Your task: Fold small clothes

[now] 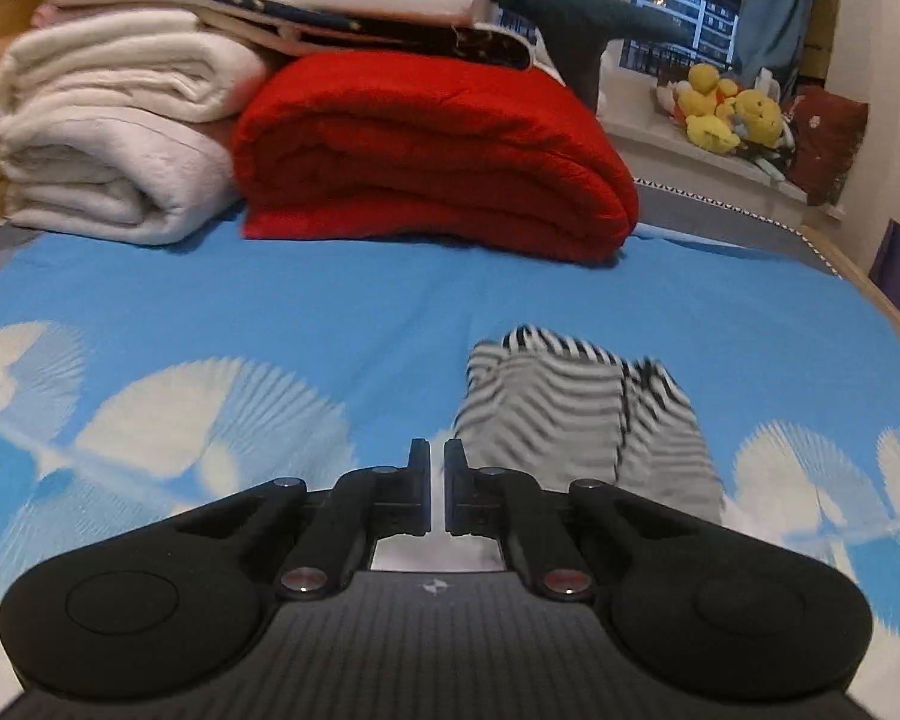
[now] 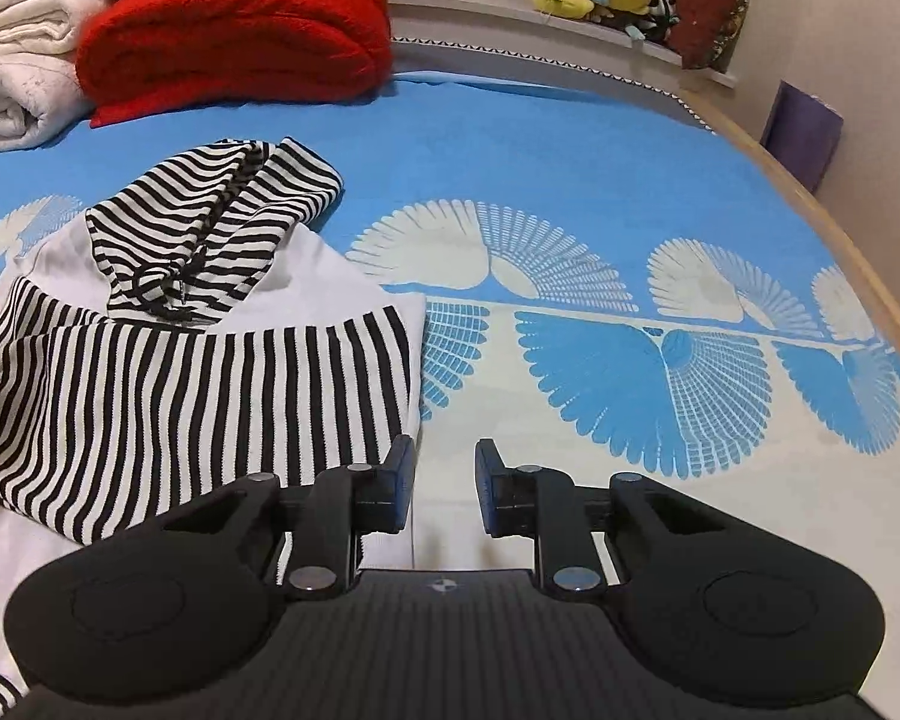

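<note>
A small black-and-white striped hooded top (image 2: pixel 180 360) lies partly folded on the blue bed sheet (image 2: pixel 570 150), its hood (image 2: pixel 222 204) pointing away from me. In the left wrist view the same top (image 1: pixel 570 402) is blurred and lies just right of my fingers. My left gripper (image 1: pixel 437 450) hovers above the sheet, jaws drawn together with only a sliver between them and nothing held. My right gripper (image 2: pixel 444 450) stands open with nothing between its fingers; its left finger (image 2: pixel 399 468) is at the top's right edge, over the white cloth.
A folded red blanket (image 1: pixel 432 150) and rolled white blankets (image 1: pixel 102 138) are stacked at the far end of the bed. Yellow plush toys (image 1: pixel 726 114) sit on the window ledge. The wooden bed rim (image 2: pixel 840 228) curves along the right, with a purple box (image 2: pixel 804 126) beyond.
</note>
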Action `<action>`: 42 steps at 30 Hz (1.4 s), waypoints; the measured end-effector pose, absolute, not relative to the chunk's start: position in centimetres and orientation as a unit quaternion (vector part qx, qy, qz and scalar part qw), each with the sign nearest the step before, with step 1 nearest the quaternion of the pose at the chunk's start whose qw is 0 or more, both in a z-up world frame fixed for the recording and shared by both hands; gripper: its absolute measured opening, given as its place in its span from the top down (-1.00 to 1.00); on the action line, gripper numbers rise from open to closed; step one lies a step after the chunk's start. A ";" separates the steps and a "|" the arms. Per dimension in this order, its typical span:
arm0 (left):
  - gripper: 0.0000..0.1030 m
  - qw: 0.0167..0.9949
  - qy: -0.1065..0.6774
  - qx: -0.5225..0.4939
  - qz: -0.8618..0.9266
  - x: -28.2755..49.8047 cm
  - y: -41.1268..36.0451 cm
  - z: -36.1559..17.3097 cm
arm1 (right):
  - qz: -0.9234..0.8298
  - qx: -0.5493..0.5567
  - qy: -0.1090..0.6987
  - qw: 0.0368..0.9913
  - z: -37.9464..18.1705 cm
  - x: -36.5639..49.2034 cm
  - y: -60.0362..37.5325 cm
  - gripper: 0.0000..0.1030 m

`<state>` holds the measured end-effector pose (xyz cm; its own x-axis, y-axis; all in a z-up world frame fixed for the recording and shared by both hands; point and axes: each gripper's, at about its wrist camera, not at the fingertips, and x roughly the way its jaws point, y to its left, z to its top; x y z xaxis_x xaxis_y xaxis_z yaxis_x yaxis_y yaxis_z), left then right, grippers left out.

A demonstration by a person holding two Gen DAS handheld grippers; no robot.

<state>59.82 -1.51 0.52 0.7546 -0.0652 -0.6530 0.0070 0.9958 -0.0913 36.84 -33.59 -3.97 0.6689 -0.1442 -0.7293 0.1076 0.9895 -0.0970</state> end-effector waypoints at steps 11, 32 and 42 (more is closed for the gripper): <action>0.36 0.890 0.435 -0.133 -0.027 80.4 -4.7 -6.0 | -0.070 -0.011 0.425 0.903 -5.4 38.5 -34.5 0.54; 0.87 0.920 0.336 0.011 -0.203 67.6 -6.9 0.1 | -0.077 0.041 0.411 0.908 -4.0 38.6 -35.7 0.53; 0.58 0.865 0.385 0.057 -0.318 38.1 1.0 1.2 | -0.107 0.114 0.342 0.927 -0.6 36.3 -36.4 0.53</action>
<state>38.05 1.03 1.25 0.5017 -0.5069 -0.7009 0.5940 0.7910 -0.1469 36.33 -36.42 -0.60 0.7436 -0.1211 -0.6576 0.2766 0.9511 0.1376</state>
